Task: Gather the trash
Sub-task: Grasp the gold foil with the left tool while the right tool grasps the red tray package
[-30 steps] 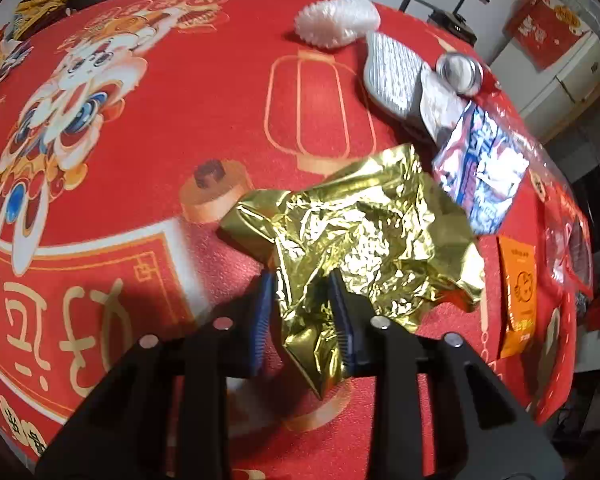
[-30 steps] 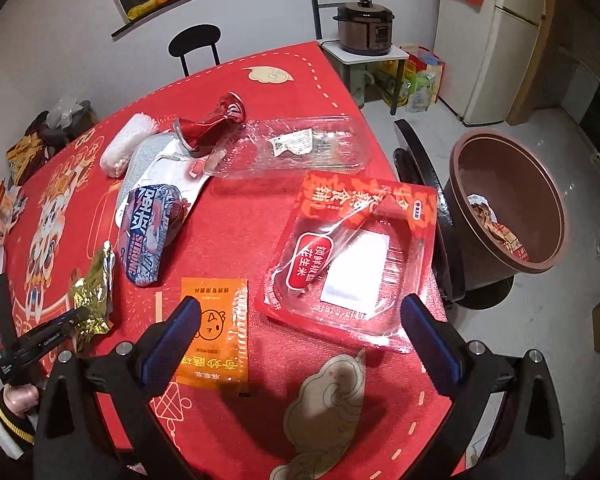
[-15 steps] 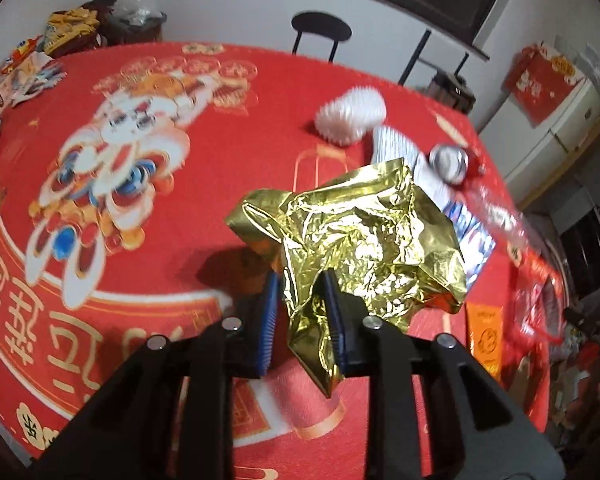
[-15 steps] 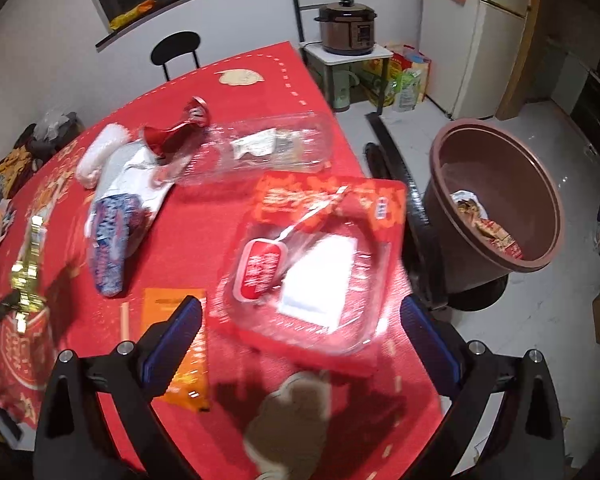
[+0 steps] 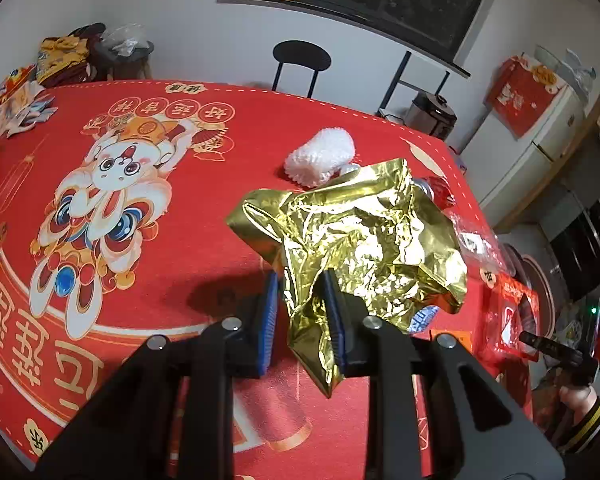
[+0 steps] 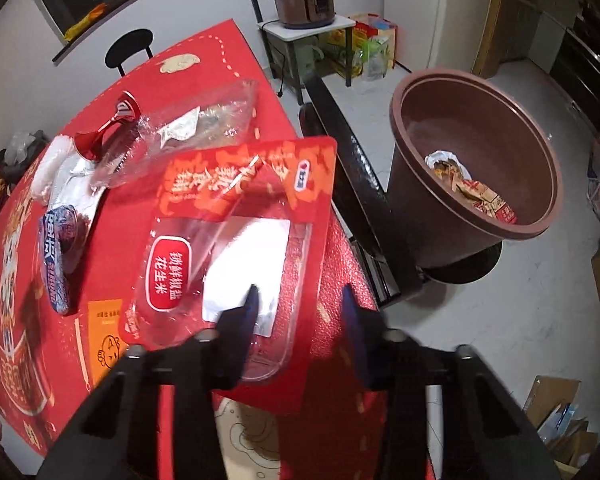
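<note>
My left gripper (image 5: 302, 312) is shut on a crumpled gold foil wrapper (image 5: 364, 240) and holds it lifted above the red table (image 5: 180, 220). My right gripper (image 6: 300, 308) is open, its jaws straddling the near right corner of a red peanut package with a clear tray (image 6: 236, 232) at the table's right edge. The brown trash bin (image 6: 476, 152) stands on the floor to the right, with some trash inside.
On the table lie a crushed red can (image 6: 112, 128), a clear plastic package (image 6: 196, 128), a blue snack bag (image 6: 56, 256), an orange sachet (image 6: 106, 340) and a white bubble-wrap roll (image 5: 320, 154). A black chair (image 6: 356, 184) stands between table and bin.
My left gripper has lifted the gold foil off the table and tilted up. My right gripper has moved forward over the red package and narrowed its jaws around its corner.
</note>
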